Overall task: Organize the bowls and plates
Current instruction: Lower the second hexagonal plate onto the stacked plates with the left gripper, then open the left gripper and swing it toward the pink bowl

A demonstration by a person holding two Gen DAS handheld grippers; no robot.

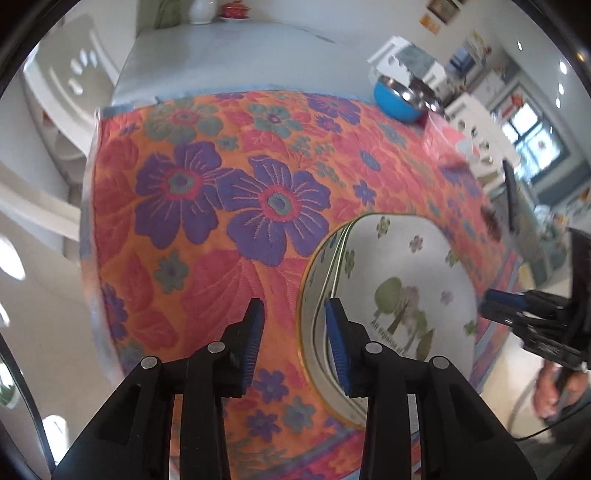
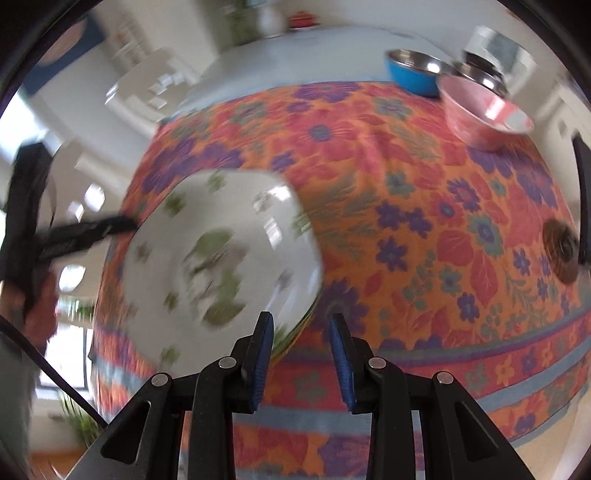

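On the floral-clothed counter (image 1: 207, 229), a stack of white tree-print plates (image 1: 402, 295) lies near the front edge, well apart from the blue steel bowl (image 2: 410, 74) and pink bowl (image 2: 480, 110) at the far side. The left tool (image 1: 295, 328) straddles the stack's rim, its jaws parted and not pressing; the right tool (image 2: 301, 339) hangs beside the opposite rim, slightly parted and empty. Squaring the plates likely calls for gentle, level nudges at the rim.

An orange floral tablecloth (image 1: 207, 192) is spread over a pale table (image 1: 229, 55), where a white jug (image 1: 202, 11) is seen.
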